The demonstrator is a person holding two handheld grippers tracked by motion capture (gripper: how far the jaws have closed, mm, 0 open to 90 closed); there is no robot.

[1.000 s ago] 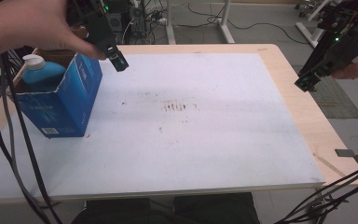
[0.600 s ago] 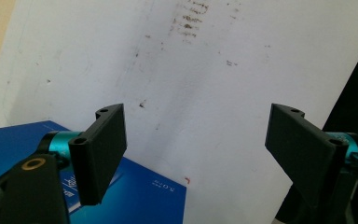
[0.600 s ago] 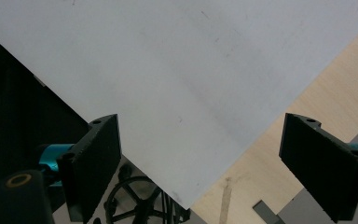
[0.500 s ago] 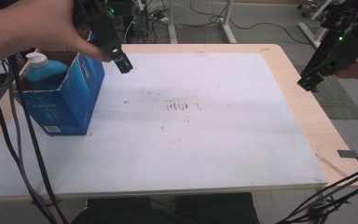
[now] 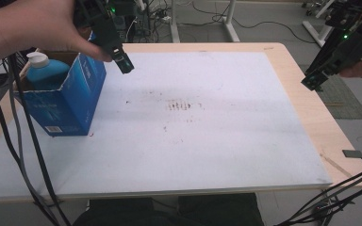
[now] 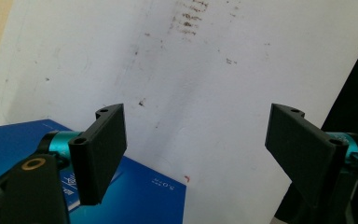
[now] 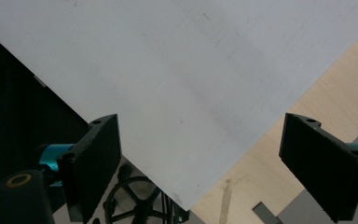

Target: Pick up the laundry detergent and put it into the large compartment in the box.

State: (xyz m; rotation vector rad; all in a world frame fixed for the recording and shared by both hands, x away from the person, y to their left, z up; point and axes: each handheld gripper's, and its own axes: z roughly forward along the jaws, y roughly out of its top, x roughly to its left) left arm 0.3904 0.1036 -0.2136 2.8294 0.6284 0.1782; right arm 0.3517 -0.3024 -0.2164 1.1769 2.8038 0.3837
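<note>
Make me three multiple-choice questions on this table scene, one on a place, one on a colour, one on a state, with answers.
1. Where does the box stand on the table?
A. at its left side
B. at its middle
C. at its right edge

2. What colour is the cap of the bottle in the box?
A. red
B. white
C. black

3. How does the left tool stand?
A. shut on the bottle
B. shut on the box
C. open, holding nothing

Answers:
1. A, the high view shows the box near the left edge.
2. B, a white cap tops the blue bottle.
3. C, the left gripper view shows its jaws wide apart with only table between them.
</note>
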